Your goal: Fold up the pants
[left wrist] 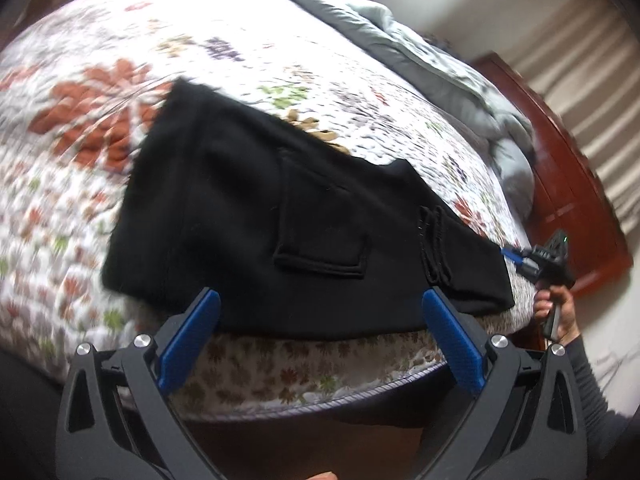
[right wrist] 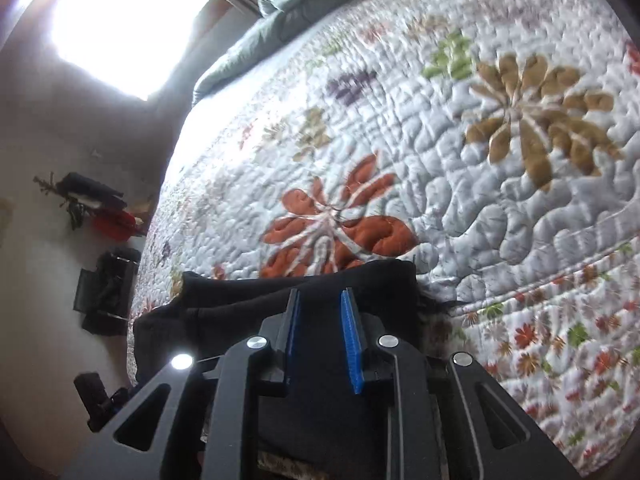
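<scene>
1. Where the floral quilt (left wrist: 248, 60) drops over the near edge of the bed, the black pants (left wrist: 256, 216) are laid flat in a folded, roughly wedge-shaped bundle; a matte, soft knit is shown, with a stitched square patch pocket (left wrist: 320, 232) and a gathered elastic band (left wrist: 434, 240) towards the right end.
2. The left hand-held gripper (left wrist: 320, 312) is held just short of the near hem, its ribbed blue pads (left wrist: 188, 344) spread wide apart with nothing between them.
3. The right hand-held gripper (right wrist: 320, 312) is seen at the pants' right end; its jaws are narrowed but a gap is left, and black cloth lies beneath them. Whether fabric is pinched cannot be told.
4. The quilt is puckered with wavy stitching and printed with rust, tan, green and purple leaves.
5. A crumpled grey duvet (left wrist: 460, 76) is heaped at the far end, beside a reddish wooden headboard (left wrist: 560, 168).
</scene>
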Tool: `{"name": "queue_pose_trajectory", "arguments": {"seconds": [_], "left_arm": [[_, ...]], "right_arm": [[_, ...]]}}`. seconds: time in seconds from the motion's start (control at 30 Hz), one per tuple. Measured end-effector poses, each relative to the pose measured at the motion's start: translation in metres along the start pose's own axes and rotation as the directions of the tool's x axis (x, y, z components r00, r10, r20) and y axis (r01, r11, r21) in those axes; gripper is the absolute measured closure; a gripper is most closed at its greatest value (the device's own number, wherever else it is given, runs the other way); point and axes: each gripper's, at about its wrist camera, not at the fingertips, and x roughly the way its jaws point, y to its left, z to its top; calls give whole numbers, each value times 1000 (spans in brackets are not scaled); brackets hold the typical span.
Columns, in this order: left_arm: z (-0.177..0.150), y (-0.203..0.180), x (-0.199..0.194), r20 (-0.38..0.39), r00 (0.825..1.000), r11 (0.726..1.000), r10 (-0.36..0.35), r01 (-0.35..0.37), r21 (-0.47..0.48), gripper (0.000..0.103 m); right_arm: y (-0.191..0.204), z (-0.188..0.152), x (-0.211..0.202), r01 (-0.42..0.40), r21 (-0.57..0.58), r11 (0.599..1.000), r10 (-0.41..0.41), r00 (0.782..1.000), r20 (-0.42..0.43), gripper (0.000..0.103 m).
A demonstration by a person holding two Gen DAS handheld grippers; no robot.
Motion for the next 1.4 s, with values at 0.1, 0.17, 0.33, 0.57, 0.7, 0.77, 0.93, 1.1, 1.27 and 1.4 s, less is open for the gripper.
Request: {"name": "queue_pose_trajectory", "arguments": {"seconds": [0.1, 0.17, 0.33, 0.57, 0.7, 0.77, 0.93, 1.1, 1.27, 1.4], "left_arm": [[-4, 15, -8, 22, 1000, 995, -10, 12, -100, 3], [-8, 27, -16, 44, 999, 983, -13, 21, -181, 3], [-17, 55, -26, 78, 997, 941, 16, 11, -338, 3], [-12, 66, -21, 102, 995, 919, 20, 22, -393, 3], [-10, 68, -15, 110, 994, 908, 12, 35, -417, 3], [-12, 70, -10, 106, 994, 900, 12, 35, -434, 3], [-12, 75, -8, 140, 990, 904, -19, 77, -420, 3], [-17, 89, -13, 190, 979, 891, -71, 148, -428, 3], [-13, 84, -28, 252, 962, 905, -108, 200, -376, 4], [-6, 85, -29, 270, 949, 892, -160, 256, -372, 6]], "right_arm": [[0, -3, 12, 62, -33, 998, -63, 997, -41, 84], [14, -3, 5, 87, -74, 993, -90, 995, -39, 75], [87, 3, -13, 54, -224, 973, -68, 996, -56, 67], [224, -1, 25, -48, -467, 883, -47, 981, -189, 39], [312, -16, 73, -187, -593, 783, -29, 941, -336, 19], [344, -25, 97, -224, -639, 736, -54, 921, -386, 17], [416, -46, 174, -314, -724, 614, -152, 853, -499, 16], [461, -77, 251, -421, -773, 476, -292, 753, -590, 15], [490, -96, 300, -484, -782, 393, -377, 691, -617, 14], [498, -99, 324, -502, -771, 392, -383, 673, -633, 14]]}}
